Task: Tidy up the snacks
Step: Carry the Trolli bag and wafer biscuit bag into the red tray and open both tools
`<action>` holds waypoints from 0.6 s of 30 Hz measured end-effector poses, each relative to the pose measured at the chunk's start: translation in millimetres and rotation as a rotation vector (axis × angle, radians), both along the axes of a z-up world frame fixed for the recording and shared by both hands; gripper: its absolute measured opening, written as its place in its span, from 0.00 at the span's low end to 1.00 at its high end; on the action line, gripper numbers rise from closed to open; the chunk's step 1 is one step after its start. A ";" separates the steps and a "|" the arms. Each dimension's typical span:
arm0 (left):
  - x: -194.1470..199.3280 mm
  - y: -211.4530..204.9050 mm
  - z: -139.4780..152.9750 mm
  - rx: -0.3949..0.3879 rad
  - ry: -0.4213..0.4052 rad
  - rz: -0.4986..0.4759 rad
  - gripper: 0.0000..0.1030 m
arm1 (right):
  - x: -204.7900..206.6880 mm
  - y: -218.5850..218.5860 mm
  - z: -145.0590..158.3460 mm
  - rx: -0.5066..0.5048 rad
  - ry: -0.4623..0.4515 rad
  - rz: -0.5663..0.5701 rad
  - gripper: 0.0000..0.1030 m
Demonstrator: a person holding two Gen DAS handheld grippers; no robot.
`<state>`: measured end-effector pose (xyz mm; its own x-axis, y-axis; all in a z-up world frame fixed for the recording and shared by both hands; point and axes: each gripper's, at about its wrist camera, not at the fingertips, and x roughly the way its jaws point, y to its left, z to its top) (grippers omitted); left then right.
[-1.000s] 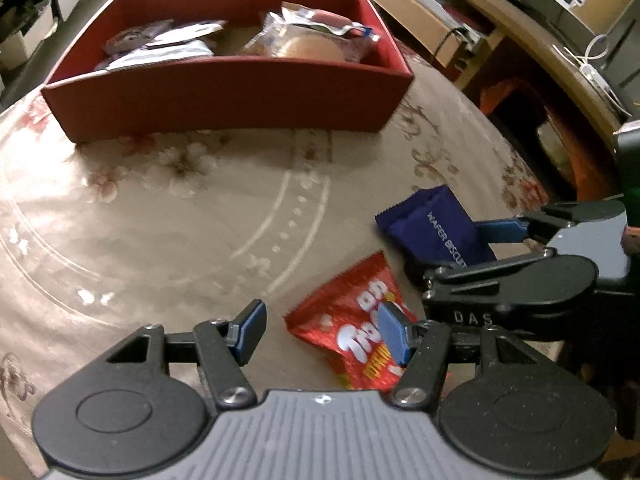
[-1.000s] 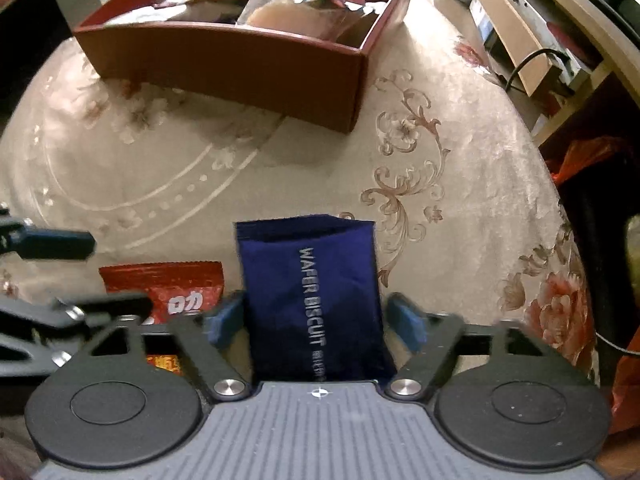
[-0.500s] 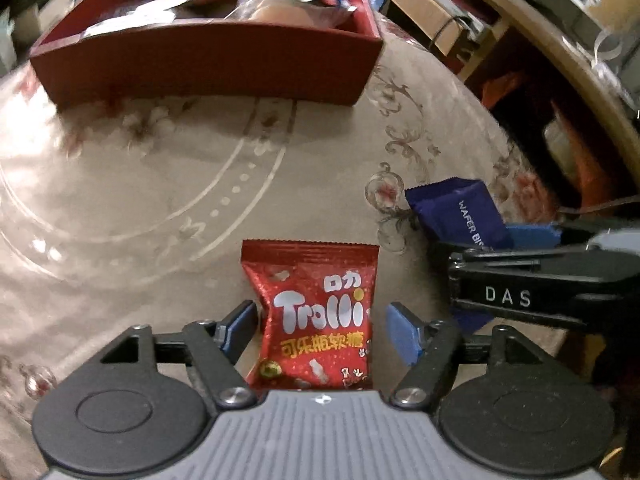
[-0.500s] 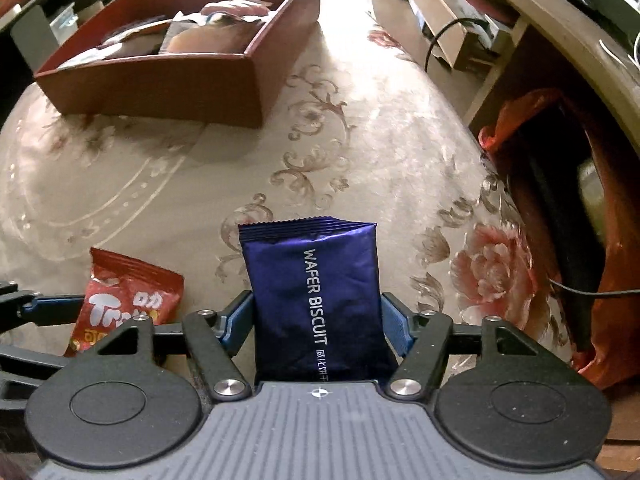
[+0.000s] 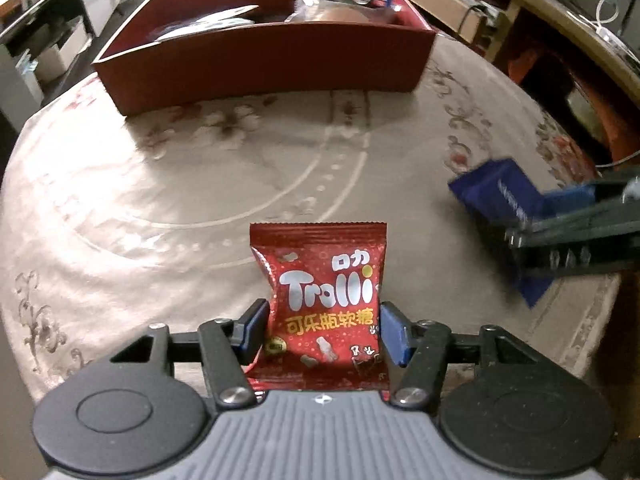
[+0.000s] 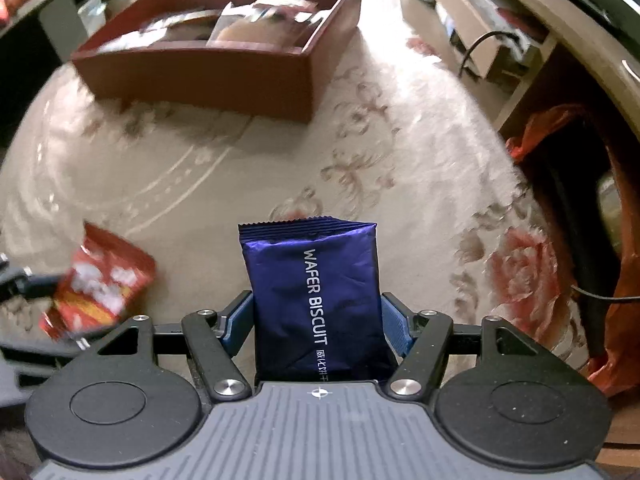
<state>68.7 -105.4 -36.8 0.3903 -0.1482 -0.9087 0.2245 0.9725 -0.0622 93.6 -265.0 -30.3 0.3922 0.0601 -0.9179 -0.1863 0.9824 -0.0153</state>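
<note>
A red Trolli gummy packet [image 5: 320,280] stands between the blue pads of my left gripper [image 5: 322,320]. Its jaws are closing, and the pads press into the packet's sides and crease its left edge. My right gripper [image 6: 318,320] is shut on a dark blue wafer biscuit packet [image 6: 316,288], which sticks out forward over the tablecloth. From the left wrist view, the blue packet [image 5: 496,192] and right gripper [image 5: 560,220] are blurred at the right. The red packet [image 6: 100,280] shows blurred at the left of the right wrist view. A dark red open box [image 5: 264,64] holding several wrapped snacks stands at the table's far side.
The round table [image 5: 160,184] has a beige floral cloth that curves away at the edges. Right of the table are an orange bag [image 6: 624,320], a black cable [image 6: 480,40] and low wooden shelving. The red box [image 6: 200,76] lies ahead and left of the right gripper.
My left gripper shifted over the red packet, took it between open jaws, then closed on it. My right gripper kept its hold on the blue packet and drifted slightly.
</note>
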 end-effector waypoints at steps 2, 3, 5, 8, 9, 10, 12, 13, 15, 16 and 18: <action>1.5 0.8 -0.2 -0.009 0.004 -0.001 0.68 | -1.3 9.7 -4.7 -0.014 0.016 0.016 0.71; 3.0 -0.5 -2.5 -0.010 0.005 -0.003 0.75 | -0.9 15.2 -7.4 -0.023 0.026 0.026 0.71; 3.0 -1.4 -4.7 -0.007 -0.015 -0.012 0.80 | -0.1 24.3 -9.3 -0.048 0.024 0.036 0.72; 0.5 -5.0 -6.7 0.004 -0.026 -0.042 0.83 | 0.1 28.9 -10.7 -0.042 0.033 0.034 0.78; -1.0 -5.5 -7.0 0.007 -0.031 -0.050 0.82 | -1.2 29.5 -11.3 -0.054 0.024 0.025 0.80; -2.2 -5.1 -6.7 0.008 -0.035 -0.056 0.80 | -2.2 29.9 -11.0 -0.063 0.019 0.020 0.83; -3.9 -4.3 -5.4 0.024 -0.044 -0.058 0.69 | -4.7 26.5 -11.2 -0.044 0.018 -0.008 0.82; -4.7 -3.1 -4.3 0.029 -0.047 -0.055 0.63 | -6.6 24.8 -11.0 -0.033 0.018 -0.021 0.81; -4.9 1.6 -2.4 0.024 -0.044 -0.038 0.59 | -12.5 26.8 -8.3 -0.028 0.004 -0.016 0.72; -4.3 4.5 -1.8 0.016 -0.037 -0.025 0.58 | -15.4 29.1 -6.9 -0.032 0.000 -0.013 0.70; -5.5 11.7 -0.4 0.004 -0.026 0.002 0.56 | -20.2 35.7 -5.8 -0.055 -0.010 -0.007 0.69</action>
